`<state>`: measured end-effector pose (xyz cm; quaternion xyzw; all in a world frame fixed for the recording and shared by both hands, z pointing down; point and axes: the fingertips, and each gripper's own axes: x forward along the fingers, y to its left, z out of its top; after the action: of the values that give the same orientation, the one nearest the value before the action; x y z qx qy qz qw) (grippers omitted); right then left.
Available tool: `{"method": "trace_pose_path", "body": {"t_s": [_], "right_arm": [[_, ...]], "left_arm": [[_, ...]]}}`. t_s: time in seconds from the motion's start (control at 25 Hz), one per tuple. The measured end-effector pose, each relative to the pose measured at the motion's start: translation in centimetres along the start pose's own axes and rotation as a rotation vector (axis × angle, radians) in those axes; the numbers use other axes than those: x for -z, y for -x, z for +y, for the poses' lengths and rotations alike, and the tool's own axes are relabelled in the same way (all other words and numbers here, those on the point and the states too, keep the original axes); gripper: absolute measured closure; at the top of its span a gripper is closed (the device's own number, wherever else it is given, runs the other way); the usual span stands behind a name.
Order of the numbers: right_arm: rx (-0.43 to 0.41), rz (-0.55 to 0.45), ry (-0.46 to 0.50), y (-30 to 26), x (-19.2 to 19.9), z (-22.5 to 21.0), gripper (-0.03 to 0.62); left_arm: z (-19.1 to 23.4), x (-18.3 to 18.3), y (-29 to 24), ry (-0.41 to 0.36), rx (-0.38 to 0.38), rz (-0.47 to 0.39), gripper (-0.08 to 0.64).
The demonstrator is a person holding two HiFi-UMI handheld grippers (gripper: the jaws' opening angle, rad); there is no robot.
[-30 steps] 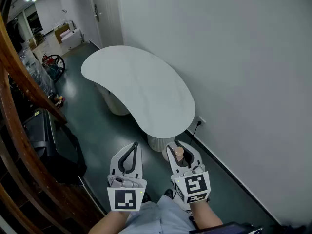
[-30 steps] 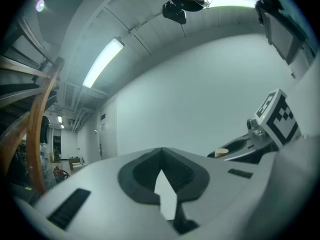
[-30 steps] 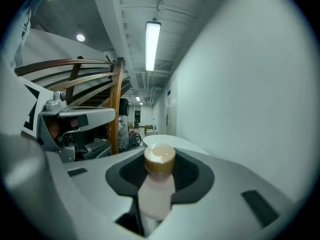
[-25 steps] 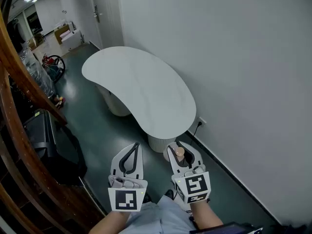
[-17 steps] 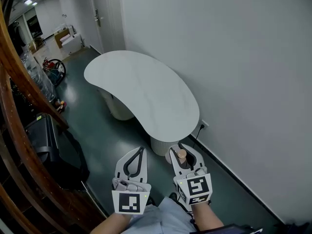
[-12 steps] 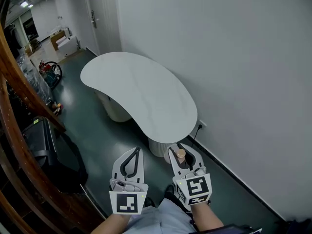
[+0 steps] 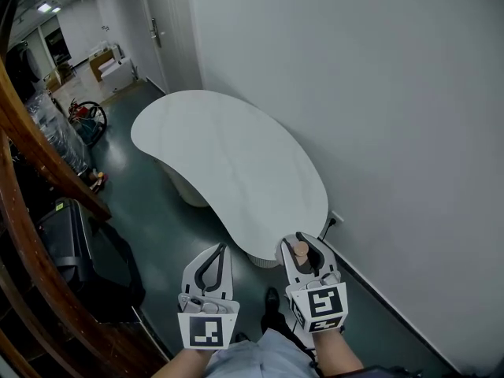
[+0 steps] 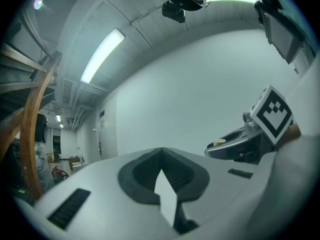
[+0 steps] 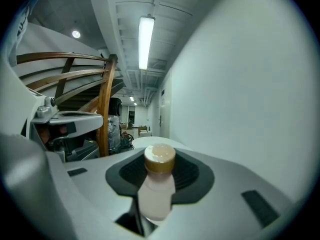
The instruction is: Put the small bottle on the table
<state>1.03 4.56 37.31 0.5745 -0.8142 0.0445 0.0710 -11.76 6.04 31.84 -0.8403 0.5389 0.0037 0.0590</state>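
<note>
The small bottle (image 7: 298, 249) has a pale pink body and a gold cap (image 9: 160, 159) and stands upright between the jaws of my right gripper (image 7: 300, 239). The right gripper is shut on the bottle (image 9: 156, 196), and its jaw tips reach the near end of the white kidney-shaped table (image 7: 228, 160) in the head view. My left gripper (image 7: 218, 249) hangs beside it over the dark floor. Its jaws (image 8: 161, 150) meet at the tips with nothing between them. The tabletop is bare.
A curved wooden stair rail (image 7: 35, 160) runs down the left side. A black case (image 7: 83, 246) lies on the floor below it. A white wall (image 7: 378, 132) with a socket (image 7: 337, 219) flanks the table's right side. Boxes and clutter stand far back left (image 7: 102, 61).
The view and both grippers have come closer to the table. The right gripper with the bottle now reaches the table's near end; its grip is unchanged.
</note>
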Motion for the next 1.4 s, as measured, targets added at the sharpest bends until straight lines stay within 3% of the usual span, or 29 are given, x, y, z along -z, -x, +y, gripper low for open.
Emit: {"method": "trace_pose_path", "body": {"t_s": [0.08, 0.16, 0.28, 0.32, 0.8, 0.88, 1.0, 1.08, 1.16, 1.4], "right_arm": [[-0.015, 0.003, -0.004, -1.6, -0.2, -1.2, 0.479], [-0.032, 0.009, -0.008, -3.1, -0.1, -2.3, 0.479], [-0.062, 0.019, -0.012, -5.5, 0.0, -3.6, 0.480], [-0.073, 0.020, -0.012, -6.3, -0.1, -4.0, 0.480], [-0.154, -0.003, 0.002, -12.2, -2.0, -7.7, 0.480], [-0.160, 0.001, 0.003, -12.8, -2.0, -8.1, 0.480], [-0.164, 0.014, 0.009, -13.5, -1.8, -8.5, 0.480], [-0.166, 0.028, 0.009, -14.0, -1.5, -8.7, 0.480], [-0.165, 0.043, 0.009, -14.7, -1.1, -8.8, 0.480], [-0.157, 0.086, 0.018, -16.5, -0.3, -8.8, 0.480]], "left_arm": [[0.0, 0.2, -2.0, 0.005, -0.011, 0.005, 0.557], [-0.2, 0.2, -4.0, -0.055, 0.002, 0.009, 0.557], [-0.9, -0.5, -7.0, -0.364, 0.091, 0.010, 0.557], [-0.9, -0.6, -7.8, -0.406, 0.098, 0.008, 0.557], [0.0, -1.0, -14.2, -0.413, 0.014, 0.019, 0.557], [0.2, -0.6, -14.8, -0.365, -0.006, 0.022, 0.557], [1.1, 0.7, -15.4, -0.045, -0.115, 0.022, 0.557], [1.6, 1.4, -15.9, 0.071, -0.151, 0.028, 0.557], [1.9, 1.8, -16.5, 0.099, -0.154, 0.042, 0.557], [2.7, 2.7, -18.5, 0.050, -0.111, 0.085, 0.557]]}}
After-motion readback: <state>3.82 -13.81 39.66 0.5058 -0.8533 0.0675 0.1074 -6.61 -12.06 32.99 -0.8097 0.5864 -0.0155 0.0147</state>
